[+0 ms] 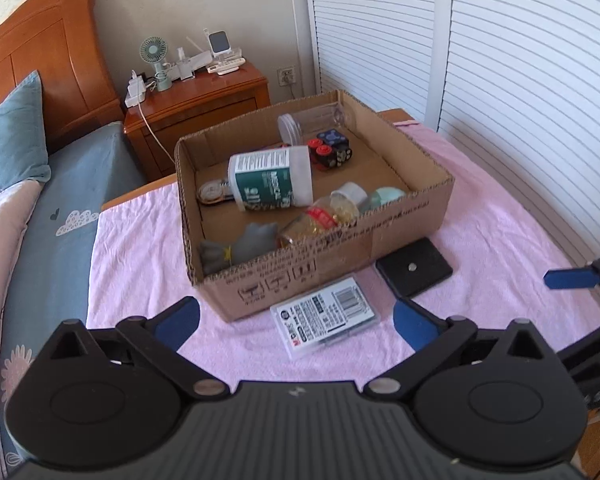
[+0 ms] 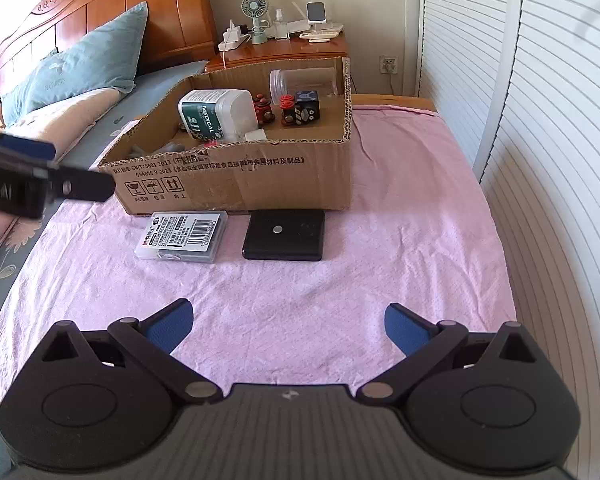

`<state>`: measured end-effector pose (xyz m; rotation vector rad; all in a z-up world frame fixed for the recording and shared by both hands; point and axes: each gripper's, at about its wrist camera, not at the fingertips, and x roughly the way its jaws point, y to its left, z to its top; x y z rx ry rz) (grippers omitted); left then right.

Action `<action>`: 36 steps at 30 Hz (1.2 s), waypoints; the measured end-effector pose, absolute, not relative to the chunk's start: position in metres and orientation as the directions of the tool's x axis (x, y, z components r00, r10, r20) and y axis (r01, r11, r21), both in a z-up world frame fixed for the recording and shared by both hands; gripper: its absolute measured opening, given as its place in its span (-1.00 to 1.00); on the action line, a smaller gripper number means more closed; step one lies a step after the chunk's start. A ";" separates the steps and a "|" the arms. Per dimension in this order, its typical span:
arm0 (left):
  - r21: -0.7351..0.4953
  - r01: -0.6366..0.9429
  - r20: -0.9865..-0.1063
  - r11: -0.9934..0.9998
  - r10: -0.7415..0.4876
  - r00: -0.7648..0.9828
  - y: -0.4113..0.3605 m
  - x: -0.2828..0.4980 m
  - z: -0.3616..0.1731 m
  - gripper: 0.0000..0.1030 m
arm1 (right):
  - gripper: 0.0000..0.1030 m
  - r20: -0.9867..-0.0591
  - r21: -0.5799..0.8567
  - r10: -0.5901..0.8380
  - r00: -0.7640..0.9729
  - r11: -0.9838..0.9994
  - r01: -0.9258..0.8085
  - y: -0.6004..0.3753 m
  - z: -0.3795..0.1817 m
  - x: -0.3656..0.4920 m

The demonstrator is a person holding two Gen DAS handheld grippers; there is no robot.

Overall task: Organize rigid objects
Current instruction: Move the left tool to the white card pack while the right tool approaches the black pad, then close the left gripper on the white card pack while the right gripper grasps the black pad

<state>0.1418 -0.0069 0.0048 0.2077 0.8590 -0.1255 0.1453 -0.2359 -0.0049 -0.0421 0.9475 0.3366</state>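
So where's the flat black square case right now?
The flat black square case lies on the pink sheet, outside the cardboard box, near its front wall, with the clear barcode-labelled case on its left.

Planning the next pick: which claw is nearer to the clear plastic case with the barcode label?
Left. The left claw hangs open almost directly over the clear case, just before the cardboard box. The right claw, also open, sits well back across bare pink cloth.

Left tongs spread wide, holding nothing, right tongs likewise spread wide, both hovering level
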 end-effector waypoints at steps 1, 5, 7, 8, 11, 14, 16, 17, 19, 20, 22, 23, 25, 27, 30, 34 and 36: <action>0.141 0.174 -0.761 0.975 -0.005 0.649 -0.007 0.138 -0.007 0.99 | 1.00 -0.802 0.109 0.262 0.536 0.948 -0.299 -0.236 -0.005 0.145; 0.150 0.125 -0.780 0.981 0.040 0.624 -0.009 0.135 -0.040 0.99 | 1.00 -0.805 0.109 0.254 0.536 0.951 -0.288 -0.240 -0.008 0.144; 0.123 0.099 -0.780 0.987 0.035 0.625 -0.009 0.136 -0.050 0.99 | 1.00 -0.805 0.110 0.252 0.538 0.953 -0.281 -0.242 -0.009 0.145; 0.101 0.082 -0.777 0.992 0.027 0.629 -0.009 0.137 -0.055 0.99 | 1.00 -0.805 0.112 0.251 0.537 0.954 -0.277 -0.243 -0.009 0.145; 0.019 0.041 -0.772 0.999 -0.012 0.636 -0.009 0.140 -0.065 0.99 | 1.00 -0.810 0.113 0.245 0.533 0.957 -0.269 -0.245 -0.012 0.148; -0.039 0.020 -0.776 0.999 -0.043 0.629 -0.012 0.143 -0.076 0.99 | 1.00 -0.818 0.106 0.234 0.526 0.959 -0.262 -0.246 -0.017 0.151; -0.058 0.016 -0.785 0.998 -0.056 0.617 -0.016 0.146 -0.084 0.99 | 1.00 -0.822 0.104 0.229 0.521 0.960 -0.259 -0.247 -0.019 0.153; -0.062 0.010 -0.790 0.998 -0.055 0.610 -0.017 0.147 -0.088 0.99 | 1.00 -0.824 0.103 0.227 0.519 0.961 -0.256 -0.248 -0.021 0.154; -0.045 -0.001 -0.789 0.999 -0.035 0.613 -0.021 0.150 -0.093 0.99 | 1.00 -0.829 0.103 0.221 0.514 0.963 -0.249 -0.249 -0.024 0.157; -0.023 -0.003 -0.782 1.000 -0.016 0.623 -0.024 0.150 -0.094 0.99 | 1.00 -0.831 0.102 0.219 0.511 0.964 -0.247 -0.249 -0.026 0.158; -0.011 -0.015 -0.773 1.000 0.001 0.634 -0.025 0.152 -0.098 0.99 | 1.00 -0.834 0.101 0.216 0.507 0.964 -0.244 -0.249 -0.028 0.159; -0.013 -0.028 -0.768 1.000 0.008 0.640 -0.025 0.153 -0.098 0.99 | 1.00 -0.836 0.099 0.214 0.506 0.965 -0.243 -0.250 -0.028 0.160; -0.014 -0.052 -0.761 0.999 0.023 0.648 -0.025 0.155 -0.099 0.99 | 1.00 -0.838 0.094 0.207 0.504 0.966 -0.241 -0.250 -0.029 0.162; -0.011 -0.053 -0.757 0.999 0.026 0.652 -0.026 0.160 -0.099 0.99 | 1.00 -0.841 0.090 0.202 0.501 0.967 -0.240 -0.251 -0.031 0.164; -0.011 -0.072 -0.751 0.997 0.039 0.659 -0.027 0.169 -0.100 0.99 | 1.00 -0.846 0.084 0.194 0.496 0.968 -0.236 -0.251 -0.032 0.167; -0.010 -0.080 -0.751 0.997 0.045 0.659 -0.022 0.173 -0.100 0.99 | 1.00 -0.856 0.066 0.179 0.485 0.968 -0.241 -0.248 -0.036 0.170; -0.010 -0.079 -0.751 0.997 0.044 0.659 -0.018 0.171 -0.099 0.94 | 1.00 -0.861 0.056 0.171 0.480 0.968 -0.244 -0.245 -0.038 0.170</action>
